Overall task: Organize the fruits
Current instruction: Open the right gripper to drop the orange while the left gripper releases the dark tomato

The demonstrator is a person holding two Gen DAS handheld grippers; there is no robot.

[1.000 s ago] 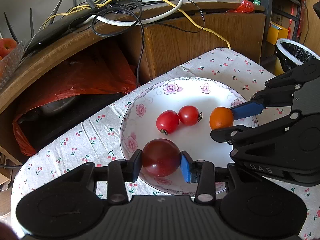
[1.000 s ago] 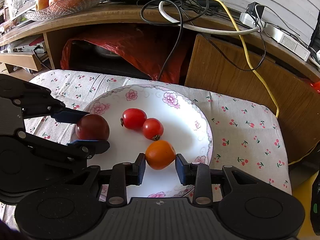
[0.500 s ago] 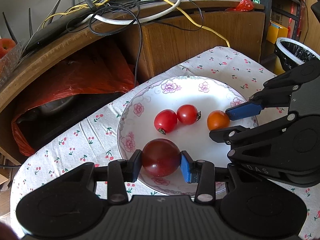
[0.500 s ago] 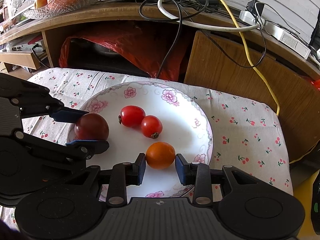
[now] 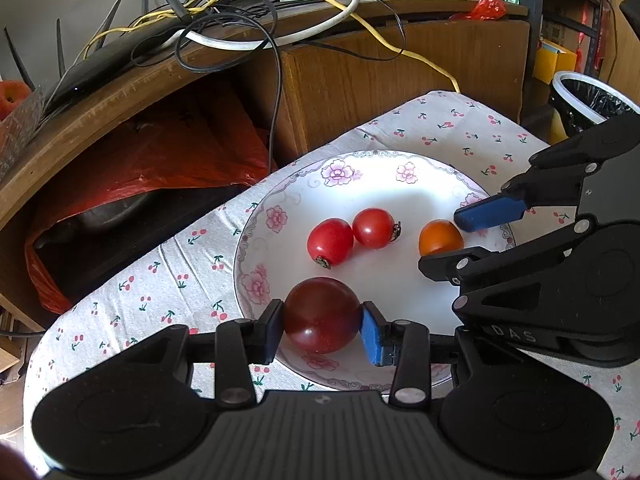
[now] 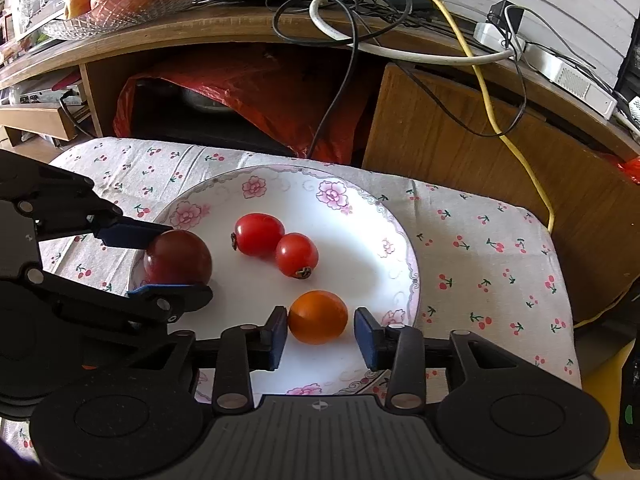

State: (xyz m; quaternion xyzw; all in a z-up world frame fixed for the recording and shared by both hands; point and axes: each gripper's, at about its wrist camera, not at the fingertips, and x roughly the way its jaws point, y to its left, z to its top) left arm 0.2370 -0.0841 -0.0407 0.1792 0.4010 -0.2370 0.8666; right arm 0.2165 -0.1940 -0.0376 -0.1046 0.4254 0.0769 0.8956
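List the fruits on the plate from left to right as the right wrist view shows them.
Dark tomato → larger red tomato → smaller red tomato → orange tomato.

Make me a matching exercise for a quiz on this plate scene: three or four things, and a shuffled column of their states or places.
Things:
1. dark red tomato
2. orange tomato
3. two red tomatoes
4. left tool

States:
A. touching each other mid-plate
B. between the open pads of the right tool
C. shut on a fruit
D. gripped over the rim of the plate

Pairs: 1-D, 2-B, 3-A, 4-C
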